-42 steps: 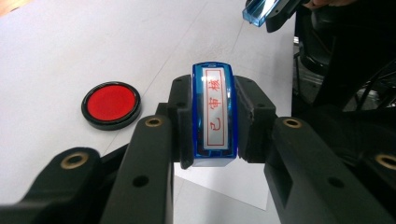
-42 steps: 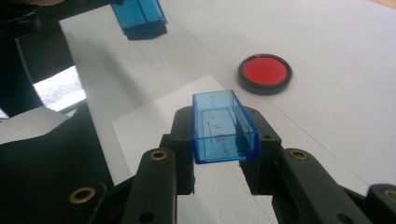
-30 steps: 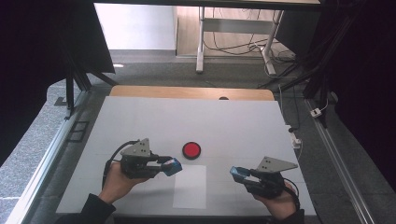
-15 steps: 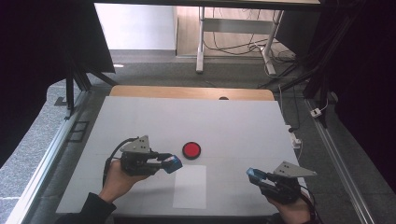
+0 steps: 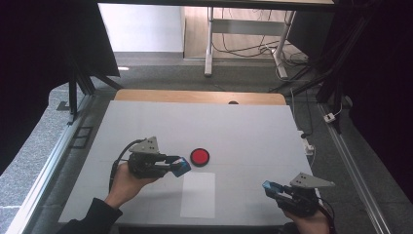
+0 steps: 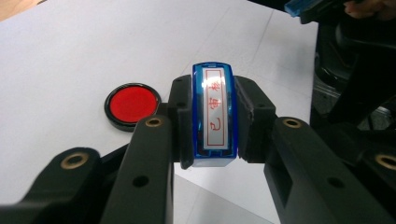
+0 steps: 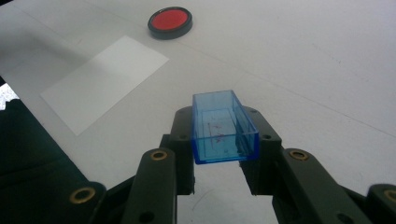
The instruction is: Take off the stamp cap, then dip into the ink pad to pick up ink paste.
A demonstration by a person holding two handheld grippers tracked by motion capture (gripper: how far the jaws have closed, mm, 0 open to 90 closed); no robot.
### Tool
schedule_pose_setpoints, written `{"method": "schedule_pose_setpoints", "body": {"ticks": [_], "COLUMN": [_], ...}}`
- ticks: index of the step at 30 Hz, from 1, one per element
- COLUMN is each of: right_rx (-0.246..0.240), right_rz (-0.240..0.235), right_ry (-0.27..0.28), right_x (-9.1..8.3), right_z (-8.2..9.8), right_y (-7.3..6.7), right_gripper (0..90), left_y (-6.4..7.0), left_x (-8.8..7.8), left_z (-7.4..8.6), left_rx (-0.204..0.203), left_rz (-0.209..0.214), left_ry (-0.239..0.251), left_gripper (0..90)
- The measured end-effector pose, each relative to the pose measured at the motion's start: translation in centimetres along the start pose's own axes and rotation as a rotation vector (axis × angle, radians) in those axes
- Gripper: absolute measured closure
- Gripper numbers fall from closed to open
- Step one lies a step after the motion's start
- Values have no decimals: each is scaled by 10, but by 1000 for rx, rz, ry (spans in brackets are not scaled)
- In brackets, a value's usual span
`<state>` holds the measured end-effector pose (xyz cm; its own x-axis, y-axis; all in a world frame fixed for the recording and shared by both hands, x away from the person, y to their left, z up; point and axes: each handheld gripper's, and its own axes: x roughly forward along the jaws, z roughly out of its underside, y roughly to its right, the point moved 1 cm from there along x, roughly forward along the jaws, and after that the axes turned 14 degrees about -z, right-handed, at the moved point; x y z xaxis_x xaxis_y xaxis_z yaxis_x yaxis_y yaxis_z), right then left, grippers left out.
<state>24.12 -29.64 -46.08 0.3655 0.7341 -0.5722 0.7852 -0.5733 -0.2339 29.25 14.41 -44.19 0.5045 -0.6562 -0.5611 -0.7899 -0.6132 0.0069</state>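
Note:
My left gripper (image 5: 179, 166) (image 6: 214, 140) is shut on a blue stamp (image 5: 183, 166) (image 6: 214, 109), whose white face with red characters points up at the camera in the left gripper view. It hovers just left of a round red ink pad (image 5: 199, 156) (image 6: 131, 104) (image 7: 170, 21). My right gripper (image 5: 271, 188) (image 7: 219, 154) is shut on a clear blue stamp cap (image 5: 268, 185) (image 7: 223, 126), open side up, near the table's front right corner. A white paper sheet (image 5: 197, 194) (image 7: 105, 80) lies flat between the two hands.
The white table (image 5: 243, 126) ends in a wooden strip (image 5: 195, 96) at the far side. Black frame posts and cables stand on the floor beyond and to the right. The right hand is close to the table's front edge.
The right gripper has carried the blue cap to the right and toward the front edge, away from the paper. The left gripper with the stamp has stayed in place.

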Motion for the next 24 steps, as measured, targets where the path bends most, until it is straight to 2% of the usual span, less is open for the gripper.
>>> {"method": "schedule_pose_setpoints", "body": {"ticks": [8,18,24], "right_rx": [0,45,59], "right_rz": [-18,-10,-6], "right_ry": [3,30,24], "right_x": [-1,-3,-4], "right_z": [0,1,1], "right_y": [0,4,4], "right_gripper": [686,685,685], "left_y": [-8,-20,-20], "left_x": [10,29,43], "left_z": [-5,-20,-27], "left_rx": [-8,-25,-9], "left_rz": [-16,-28,-35], "left_ry": [-36,-55,-76], "left_gripper": [704,704,704]}}
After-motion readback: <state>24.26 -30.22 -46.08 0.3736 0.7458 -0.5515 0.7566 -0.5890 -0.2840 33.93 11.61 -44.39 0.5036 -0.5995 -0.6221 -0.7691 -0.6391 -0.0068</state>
